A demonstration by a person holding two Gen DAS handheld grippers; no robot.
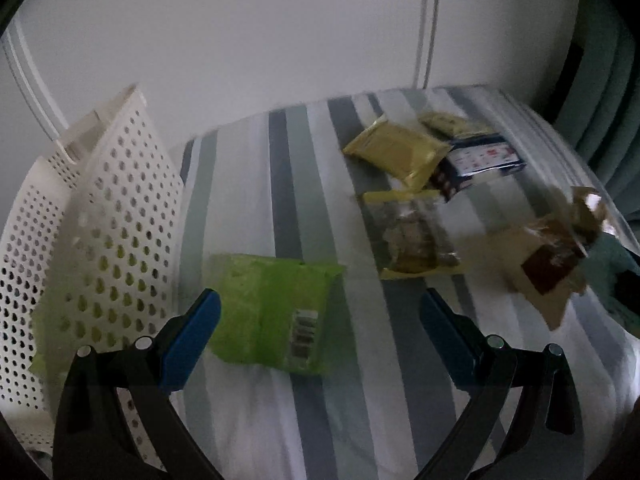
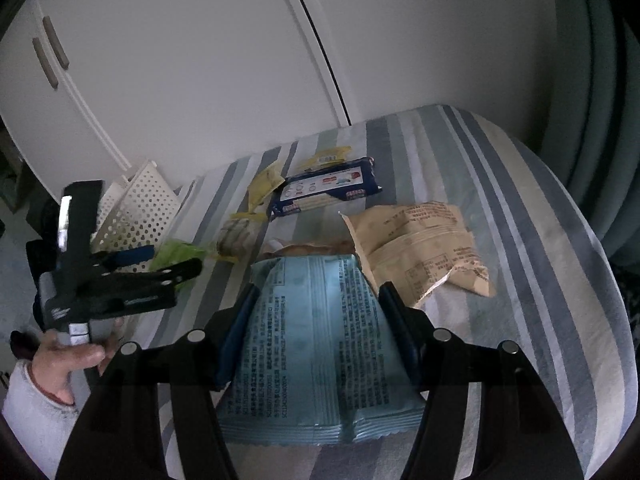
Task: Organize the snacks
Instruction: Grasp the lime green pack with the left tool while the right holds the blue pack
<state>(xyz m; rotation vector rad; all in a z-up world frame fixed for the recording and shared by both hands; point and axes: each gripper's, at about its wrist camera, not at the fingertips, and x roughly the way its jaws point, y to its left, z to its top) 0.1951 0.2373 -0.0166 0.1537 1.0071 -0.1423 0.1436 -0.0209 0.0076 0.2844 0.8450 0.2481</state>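
Note:
Over a green snack packet [image 1: 272, 312] on the striped bed cover, my left gripper [image 1: 320, 300] stands open, its blue fingers on either side of the packet and not touching it. A white perforated basket [image 1: 100, 220] stands just left of it. In the right wrist view, my right gripper [image 2: 316, 300] is shut on a light blue packet [image 2: 320, 340], printed side up. The same view shows the left gripper [image 2: 168, 262], held by a hand [image 2: 72, 360], next to the basket [image 2: 136, 208] and the green packet [image 2: 176, 252].
More snacks lie further up the bed: a yellow packet [image 1: 396, 152], a dark blue pack [image 2: 328, 188], a clear bag with yellow trim [image 1: 412, 236] and a beige packet [image 2: 420, 248]. White wardrobe doors [image 2: 200, 60] stand behind, a curtain [image 2: 592, 120] to the right.

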